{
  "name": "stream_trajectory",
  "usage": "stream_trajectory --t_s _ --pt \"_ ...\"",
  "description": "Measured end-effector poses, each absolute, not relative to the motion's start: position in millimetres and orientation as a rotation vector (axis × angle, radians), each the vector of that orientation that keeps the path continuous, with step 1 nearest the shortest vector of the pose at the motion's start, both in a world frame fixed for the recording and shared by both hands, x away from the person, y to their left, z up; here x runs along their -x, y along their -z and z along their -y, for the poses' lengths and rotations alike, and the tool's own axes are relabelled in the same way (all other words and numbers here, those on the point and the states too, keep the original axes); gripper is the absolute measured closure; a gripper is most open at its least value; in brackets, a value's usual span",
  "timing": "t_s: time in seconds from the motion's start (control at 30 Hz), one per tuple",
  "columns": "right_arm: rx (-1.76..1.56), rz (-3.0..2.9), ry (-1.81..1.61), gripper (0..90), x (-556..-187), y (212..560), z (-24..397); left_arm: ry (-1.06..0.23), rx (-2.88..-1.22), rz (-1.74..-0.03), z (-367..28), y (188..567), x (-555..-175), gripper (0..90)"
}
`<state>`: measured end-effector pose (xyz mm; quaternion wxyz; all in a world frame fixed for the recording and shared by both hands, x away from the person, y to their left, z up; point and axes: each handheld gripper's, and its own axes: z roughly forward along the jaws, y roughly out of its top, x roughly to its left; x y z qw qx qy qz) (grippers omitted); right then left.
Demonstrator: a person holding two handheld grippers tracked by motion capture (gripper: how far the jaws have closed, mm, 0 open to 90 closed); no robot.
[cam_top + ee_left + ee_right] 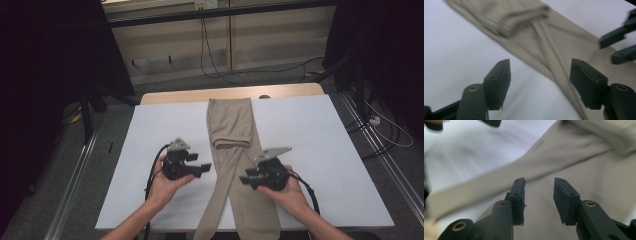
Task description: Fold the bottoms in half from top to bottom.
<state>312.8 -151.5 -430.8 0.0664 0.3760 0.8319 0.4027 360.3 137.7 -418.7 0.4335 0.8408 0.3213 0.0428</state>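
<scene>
The beige trousers (235, 150) lie lengthwise down the middle of the white surface (325, 150), the far part folded back on itself so a hemmed edge crosses the cloth about halfway, while the near end hangs over the surface's front edge. In the left gripper view the cloth (549, 45) runs diagonally, and the left claw (205, 169) hovers just beside its left edge, jaws standing well apart with nothing between them but bare white surface and the cloth's border. The right claw (245, 180) is above the trousers' right half, pointing inward toward the other; in the right gripper view its jaws (539, 200) stand partly open over the fabric (574, 162), gripping nothing. A hand holds each gripper from the near side.
</scene>
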Motion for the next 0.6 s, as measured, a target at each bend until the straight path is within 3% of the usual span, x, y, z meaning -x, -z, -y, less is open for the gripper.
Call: stream_trajectory --t_s 0.3,0.4,0.47,0.6 --pt "-0.999 -2.645 -1.168 69.4 -246.0 444.1 123.5 0.088 -2.224 -0.711 -144.4 441.5 -292.1 50.8" --pt "-0.995 -2.665 -1.149 67.3 -240.2 446.2 119.1 0.03 -2.261 -0.653 -135.9 440.0 -285.5 55.0" --pt "-0.979 -2.659 -1.145 67.9 -240.1 449.2 117.7 0.057 -2.261 -0.638 -130.5 442.3 -287.4 57.2" --pt "-0.954 -2.625 -1.114 73.5 -236.9 450.0 115.1 0.021 -2.304 -0.612 -120.7 446.2 -283.3 57.4"
